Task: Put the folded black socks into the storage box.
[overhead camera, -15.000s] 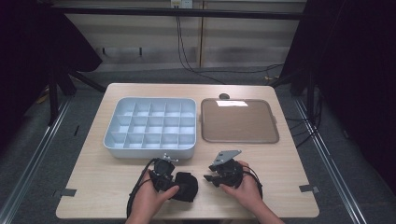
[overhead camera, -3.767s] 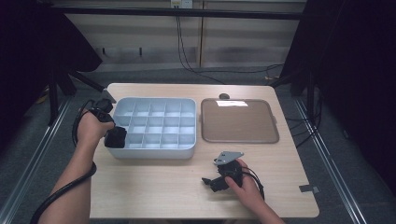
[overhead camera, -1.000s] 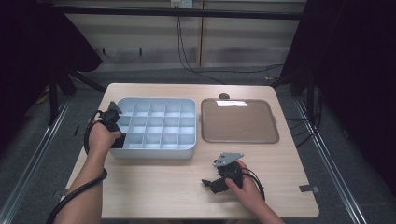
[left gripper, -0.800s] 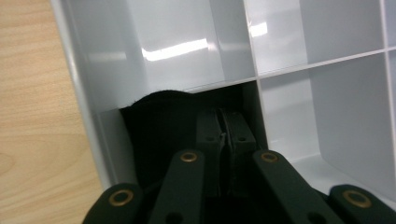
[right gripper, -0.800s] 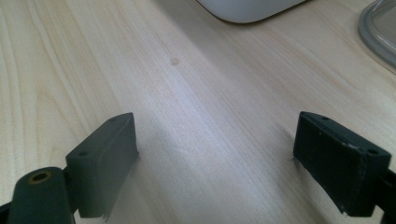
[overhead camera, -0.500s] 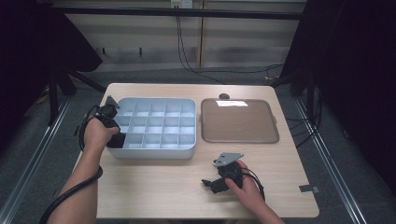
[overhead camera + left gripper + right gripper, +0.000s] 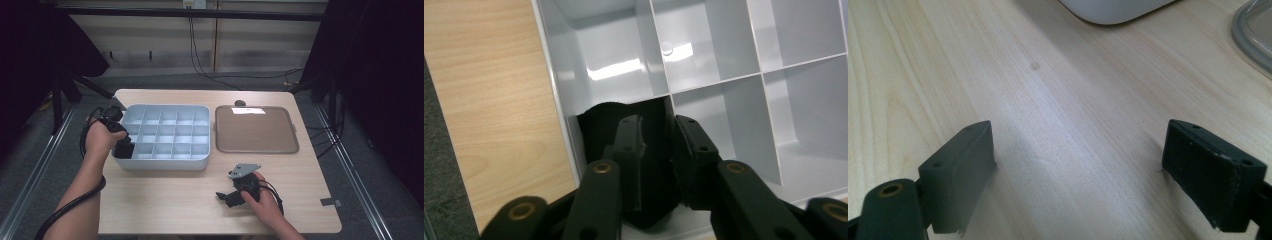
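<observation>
My left gripper pinching a soft black cloth – down in the corner box of the smooth grey tray, my right gripper wide apart, nothing in it – on the pale wood table

Compartment box left of tray, on table

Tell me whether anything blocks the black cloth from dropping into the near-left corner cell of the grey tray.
Nothing visible does. The left tool holds the black cloth already inside that corner cell of the grey tray, whose floor beyond looks bare.
</observation>
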Available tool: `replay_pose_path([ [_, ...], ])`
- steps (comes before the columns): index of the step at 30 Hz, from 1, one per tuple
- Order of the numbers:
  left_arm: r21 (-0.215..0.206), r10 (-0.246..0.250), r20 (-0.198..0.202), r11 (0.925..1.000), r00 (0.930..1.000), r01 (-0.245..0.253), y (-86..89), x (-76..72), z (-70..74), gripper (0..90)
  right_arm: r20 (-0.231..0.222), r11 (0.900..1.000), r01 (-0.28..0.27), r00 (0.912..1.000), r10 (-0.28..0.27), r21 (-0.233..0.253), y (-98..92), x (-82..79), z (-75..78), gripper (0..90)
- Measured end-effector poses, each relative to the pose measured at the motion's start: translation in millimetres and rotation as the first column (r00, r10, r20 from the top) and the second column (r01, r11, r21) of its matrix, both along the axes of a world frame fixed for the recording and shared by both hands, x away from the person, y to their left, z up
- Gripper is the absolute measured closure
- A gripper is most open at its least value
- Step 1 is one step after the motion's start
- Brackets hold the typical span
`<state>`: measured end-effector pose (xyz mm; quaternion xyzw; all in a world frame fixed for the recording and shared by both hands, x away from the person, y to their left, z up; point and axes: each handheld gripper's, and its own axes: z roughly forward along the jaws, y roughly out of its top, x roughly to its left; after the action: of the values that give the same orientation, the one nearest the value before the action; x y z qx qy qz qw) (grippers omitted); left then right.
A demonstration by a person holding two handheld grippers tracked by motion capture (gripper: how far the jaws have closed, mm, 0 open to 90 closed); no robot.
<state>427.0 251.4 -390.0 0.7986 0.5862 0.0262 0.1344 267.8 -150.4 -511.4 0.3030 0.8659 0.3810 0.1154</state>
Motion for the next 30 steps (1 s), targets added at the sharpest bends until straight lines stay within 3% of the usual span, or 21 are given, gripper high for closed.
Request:
replay_pose_path([
  [15, -0.023, -0.005, 0.059, 0.9997, 0.9982, 0.006, -2.0, -8.2, 15.5, 41.8, 0.0, 1.0, 0.0, 1.0, 0.0, 0.0, 0.0, 0.0, 0.0, 12.9],
  [21, -0.048, -0.013, 0.055, 0.9987, 0.9984, 0.016, -1.8, -12.4, 16.4, 34.4, 0.0, 1.0, 0.0, 1.0, 0.0, 0.0, 0.0, 0.0, 0.0, 12.9],
  [30, -0.065, -0.022, 0.057, 0.9976, 0.9981, 0.025, -2.2, -19.5, 21.7, 30.2, 0.0, 1.0, 0.0, 1.0, 0.0, 0.0, 0.0, 0.0, 0.0, 12.9],
])
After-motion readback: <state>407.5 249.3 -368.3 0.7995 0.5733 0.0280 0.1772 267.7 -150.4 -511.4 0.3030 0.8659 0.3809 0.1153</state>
